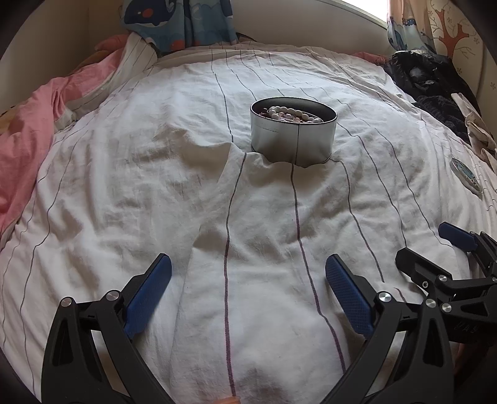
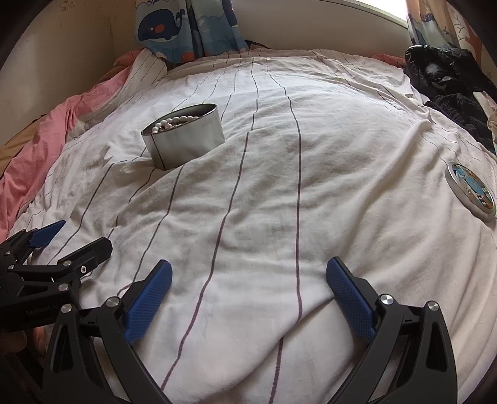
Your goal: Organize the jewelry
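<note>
A round silver tin (image 1: 292,140) stands open on the striped white bedsheet, with a white bead necklace (image 1: 290,114) lying inside it. The tin (image 2: 186,140) and its beads (image 2: 174,121) also show at the left in the right wrist view. The tin's lid (image 2: 472,192), with a blue picture on it, lies flat at the right; it shows in the left wrist view too (image 1: 466,175). My left gripper (image 1: 248,267) is open and empty, well short of the tin. My right gripper (image 2: 248,273) is open and empty over bare sheet. The two grippers are side by side.
A pink blanket (image 1: 28,140) is bunched along the left side of the bed. Dark clothes and a black bag (image 2: 447,74) lie at the far right. A whale-print curtain (image 2: 186,28) hangs behind the bed. The sheet (image 1: 155,186) is wrinkled, with a fold against the tin.
</note>
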`<state>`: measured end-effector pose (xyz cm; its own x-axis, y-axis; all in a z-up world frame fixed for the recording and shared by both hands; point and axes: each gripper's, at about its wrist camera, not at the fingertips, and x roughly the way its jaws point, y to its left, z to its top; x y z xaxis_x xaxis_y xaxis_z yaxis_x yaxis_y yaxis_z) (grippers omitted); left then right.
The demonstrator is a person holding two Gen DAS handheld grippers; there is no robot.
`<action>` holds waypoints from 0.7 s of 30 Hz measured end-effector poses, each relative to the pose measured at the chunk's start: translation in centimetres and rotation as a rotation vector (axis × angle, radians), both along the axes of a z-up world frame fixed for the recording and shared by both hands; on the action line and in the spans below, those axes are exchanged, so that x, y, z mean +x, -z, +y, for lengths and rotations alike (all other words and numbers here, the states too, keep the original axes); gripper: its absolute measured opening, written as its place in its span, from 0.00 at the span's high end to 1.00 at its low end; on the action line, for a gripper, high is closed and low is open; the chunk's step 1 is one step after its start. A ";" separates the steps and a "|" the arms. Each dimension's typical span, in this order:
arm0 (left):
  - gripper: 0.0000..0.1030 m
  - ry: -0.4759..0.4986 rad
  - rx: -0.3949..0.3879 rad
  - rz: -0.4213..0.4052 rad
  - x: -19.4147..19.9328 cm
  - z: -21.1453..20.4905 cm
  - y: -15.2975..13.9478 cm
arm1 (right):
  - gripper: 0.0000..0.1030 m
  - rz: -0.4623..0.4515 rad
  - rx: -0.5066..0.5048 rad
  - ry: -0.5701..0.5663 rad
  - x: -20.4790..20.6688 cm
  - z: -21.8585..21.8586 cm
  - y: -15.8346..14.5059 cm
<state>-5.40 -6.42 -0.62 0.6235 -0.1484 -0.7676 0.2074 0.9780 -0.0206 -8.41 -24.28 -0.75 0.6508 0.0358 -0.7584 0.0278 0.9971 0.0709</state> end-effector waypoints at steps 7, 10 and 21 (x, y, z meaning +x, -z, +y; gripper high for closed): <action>0.07 -0.023 0.027 -0.002 0.0 0.0 0.0 | 0.07 0.020 -0.039 -0.006 0.2 0.4 0.3; 0.07 -0.032 0.026 -0.002 0.0 0.1 0.0 | 0.07 0.009 -0.024 -0.004 0.0 0.1 0.2; 0.07 -0.040 0.041 0.015 0.3 0.1 0.4 | 0.07 -0.026 -0.024 0.036 -0.4 -0.3 -0.2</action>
